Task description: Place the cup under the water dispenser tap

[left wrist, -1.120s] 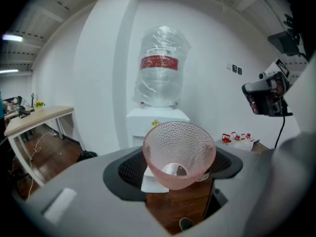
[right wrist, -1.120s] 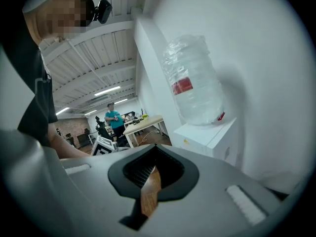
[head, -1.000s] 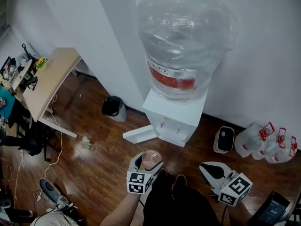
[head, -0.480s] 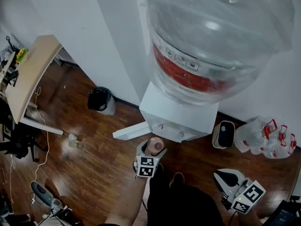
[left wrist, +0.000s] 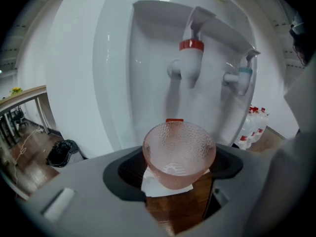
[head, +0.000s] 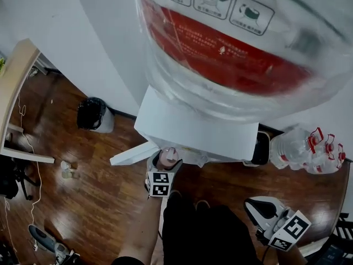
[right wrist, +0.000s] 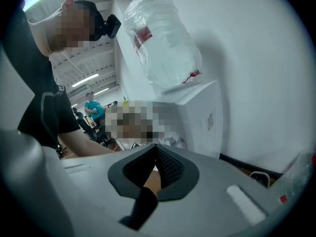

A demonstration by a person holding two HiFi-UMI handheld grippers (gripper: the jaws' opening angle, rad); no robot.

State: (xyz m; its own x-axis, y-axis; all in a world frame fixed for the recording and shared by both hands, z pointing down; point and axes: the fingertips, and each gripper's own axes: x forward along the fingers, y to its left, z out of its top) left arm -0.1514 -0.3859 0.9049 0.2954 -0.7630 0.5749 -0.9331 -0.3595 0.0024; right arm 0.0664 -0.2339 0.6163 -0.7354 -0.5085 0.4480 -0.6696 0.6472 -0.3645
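A pink dimpled glass cup [left wrist: 178, 153] sits upright between the jaws of my left gripper [left wrist: 177, 174], which is shut on it. In the head view the cup [head: 166, 157] and left gripper [head: 163, 169] are right at the front of the white water dispenser [head: 193, 128]. The red-capped tap [left wrist: 190, 58] hangs above and just behind the cup; a blue-capped tap [left wrist: 241, 78] is to its right. My right gripper [head: 265, 214] hangs low at the right, its jaws meeting with nothing held, the right gripper [right wrist: 157, 174] pointing past the dispenser's side.
The big water bottle [head: 237, 43] fills the top of the head view. Spare bottles [head: 306, 150] stand on the floor at right, a black bin [head: 94, 115] at left, a desk edge [head: 14, 87] far left. A white panel [head: 132, 153] lies by the dispenser's base.
My left gripper has carried the cup forward to the dispenser's front, beneath the taps. The head camera has moved closer, so the bottle looms larger. The right gripper has barely moved.
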